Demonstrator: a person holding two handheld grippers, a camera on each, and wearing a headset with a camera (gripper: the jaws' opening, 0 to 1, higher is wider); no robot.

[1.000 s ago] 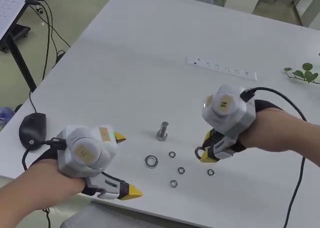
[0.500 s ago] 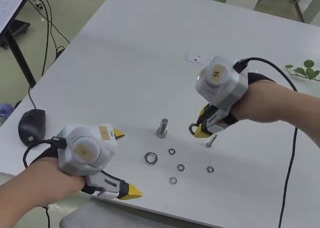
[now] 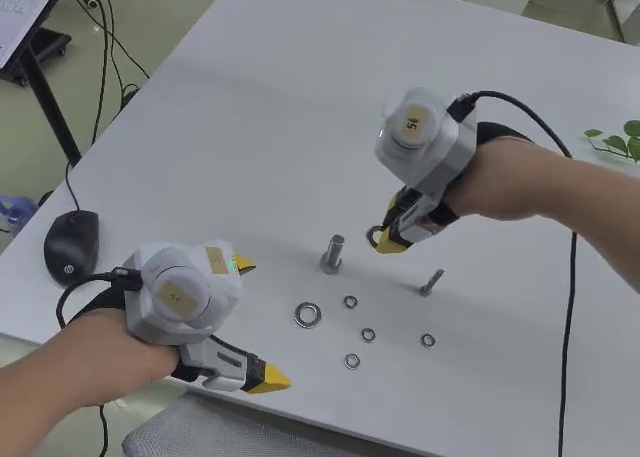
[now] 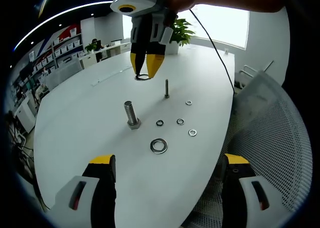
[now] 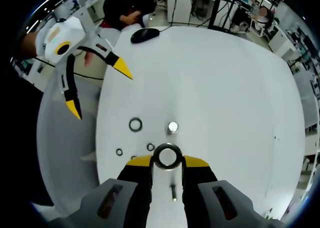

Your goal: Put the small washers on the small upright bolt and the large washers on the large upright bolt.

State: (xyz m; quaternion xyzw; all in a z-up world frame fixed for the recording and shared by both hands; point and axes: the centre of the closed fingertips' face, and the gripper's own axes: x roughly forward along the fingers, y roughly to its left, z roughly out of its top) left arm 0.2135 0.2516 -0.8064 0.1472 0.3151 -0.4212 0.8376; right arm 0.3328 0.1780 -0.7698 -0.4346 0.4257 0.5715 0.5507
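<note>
In the head view the white bench (image 3: 250,127) carries two bolts near its near edge: the large bolt (image 3: 332,254) stands upright, and the small bolt (image 3: 432,282) stands to its right, well apart. The right gripper (image 3: 385,241) hangs just right of the large bolt's top, clenched on one large washer (image 3: 374,238). A second large washer (image 3: 307,314) lies flat on the bench in front of the large bolt. Four small washers (image 3: 350,302) lie loose between the bolts and the near edge. The left gripper (image 3: 257,324) hovers at the near edge, its jaws spread wide with nothing between them. A mouse (image 3: 70,245) sits by the left edge.

In the left gripper view the left gripper (image 4: 169,160) is released. Beyond it lie the second large washer (image 4: 159,145), four small washers (image 4: 180,121), the large bolt (image 4: 131,113) and the small bolt (image 4: 166,88). Above the two bolts, the right gripper (image 4: 147,63) grips the large washer (image 4: 142,77). A mesh chair (image 4: 280,138) stands at the right.

In the right gripper view the right gripper (image 5: 167,161) pinches the large washer (image 5: 167,156) by its rim, just short of the large bolt (image 5: 172,127), which shows head-on. The second large washer (image 5: 135,124) and two small washers (image 5: 150,147) lie to the left. The small bolt (image 5: 173,192) shows between the jaws. The left gripper (image 5: 100,91) is open at the bench edge.
</note>
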